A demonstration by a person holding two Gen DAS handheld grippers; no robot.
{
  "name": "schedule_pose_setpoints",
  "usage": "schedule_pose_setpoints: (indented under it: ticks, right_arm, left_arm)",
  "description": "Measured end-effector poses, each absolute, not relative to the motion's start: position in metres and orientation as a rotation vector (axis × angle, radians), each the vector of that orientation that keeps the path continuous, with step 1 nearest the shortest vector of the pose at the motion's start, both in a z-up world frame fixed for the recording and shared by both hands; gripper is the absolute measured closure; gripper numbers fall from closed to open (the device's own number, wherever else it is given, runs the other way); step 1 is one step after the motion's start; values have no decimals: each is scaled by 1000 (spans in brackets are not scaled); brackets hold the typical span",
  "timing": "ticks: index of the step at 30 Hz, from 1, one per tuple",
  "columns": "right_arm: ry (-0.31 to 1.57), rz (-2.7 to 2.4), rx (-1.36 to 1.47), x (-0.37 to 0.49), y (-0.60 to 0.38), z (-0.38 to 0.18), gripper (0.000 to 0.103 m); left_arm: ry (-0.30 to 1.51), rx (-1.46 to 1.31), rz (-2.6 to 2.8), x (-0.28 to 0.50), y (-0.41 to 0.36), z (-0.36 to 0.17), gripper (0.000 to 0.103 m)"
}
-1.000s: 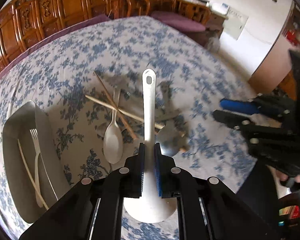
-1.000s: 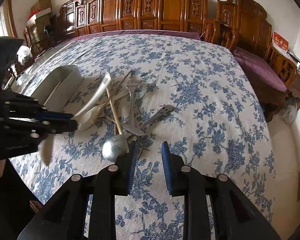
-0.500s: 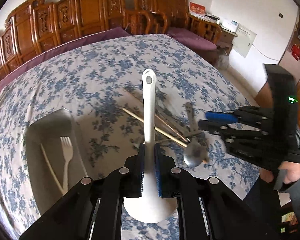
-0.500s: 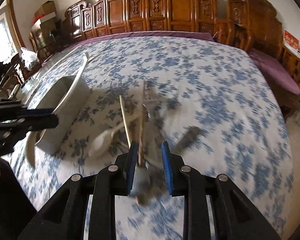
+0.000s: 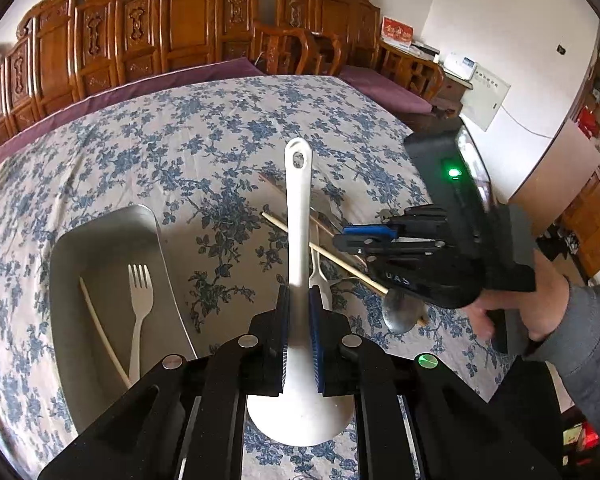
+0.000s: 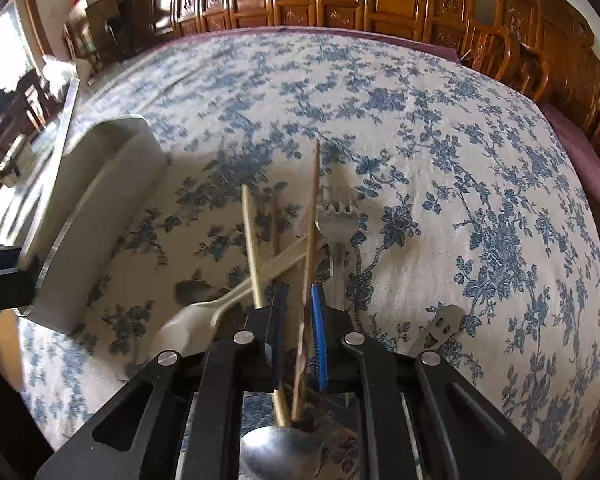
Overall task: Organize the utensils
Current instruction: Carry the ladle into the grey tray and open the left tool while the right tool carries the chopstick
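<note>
Left gripper clamped on white ladle, just right of tray; right gripper jaws just closing on brown chopstick in pile beside tray; risk: thin stick pivots, drags crossed neighbours

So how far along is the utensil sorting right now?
Done: a white fork and one chopstick lie in the grey tray. In hand: the left gripper clamps a white ladle; the right gripper, jaws just closing, takes a brown chopstick. Left on the cloth: metal fork, metal spoon, white spoon, pale chopstick.
</note>
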State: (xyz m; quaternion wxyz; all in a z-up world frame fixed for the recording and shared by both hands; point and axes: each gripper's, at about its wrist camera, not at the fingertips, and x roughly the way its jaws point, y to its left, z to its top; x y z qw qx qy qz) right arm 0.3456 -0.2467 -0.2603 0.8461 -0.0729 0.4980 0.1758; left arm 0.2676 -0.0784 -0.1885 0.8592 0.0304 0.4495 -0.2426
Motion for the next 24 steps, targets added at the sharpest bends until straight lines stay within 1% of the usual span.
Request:
schedule_pose_setpoints:
  ticks: [7,9,10,19,24]
  right_arm:
    - [1090,351,-197,358,-241,-271,90]
    - [1091,349,-200,358,-240,-270,97]
    - [1083,359,-198,356,-239,-268,97]
    - [984,395,-134,329,-239,-229,97]
    - [930,442,-85,315,-223,-207,97]
  left_arm:
    - [931,42,-523,266,-74,-185,94]
    - [925,44,-519,265,-73,-182,94]
    - [922,45,-516,265,-72,-181,94]
    - [903,42,-436,270,-37,-160,94]
    - [943,75,-364,284,-13,-171,94]
